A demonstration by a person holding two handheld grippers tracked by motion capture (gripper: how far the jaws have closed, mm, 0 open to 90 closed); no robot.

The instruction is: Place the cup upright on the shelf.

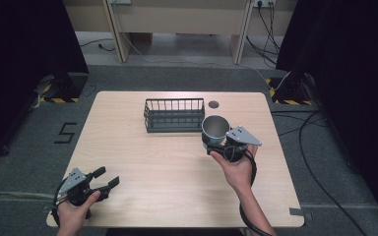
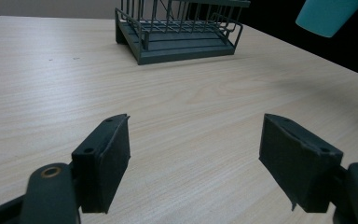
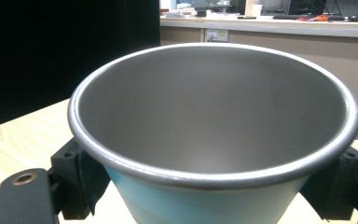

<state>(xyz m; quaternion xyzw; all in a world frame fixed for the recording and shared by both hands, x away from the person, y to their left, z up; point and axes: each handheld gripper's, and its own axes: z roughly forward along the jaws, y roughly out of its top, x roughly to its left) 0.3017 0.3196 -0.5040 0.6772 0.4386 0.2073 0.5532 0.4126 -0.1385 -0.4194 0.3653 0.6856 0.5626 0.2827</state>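
Holding teal cup (image 1: pixel 215 129) aloft beside rack (image 1: pixel 173 115), mouth tilted toward camera, right gripper (image 1: pixel 220 144); left gripper (image 1: pixel 104 178) released over table (image 1: pixel 177 172). Spread jaws, rack ahead. Clamped on cup (image 3: pixel 214 140) below rim; no readable markings.

One cup (image 1: pixel 215 129), one rack (image 1: pixel 173 115).

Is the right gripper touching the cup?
Touching: in the right gripper view both jaws of the right gripper press the cup's teal wall on either side.
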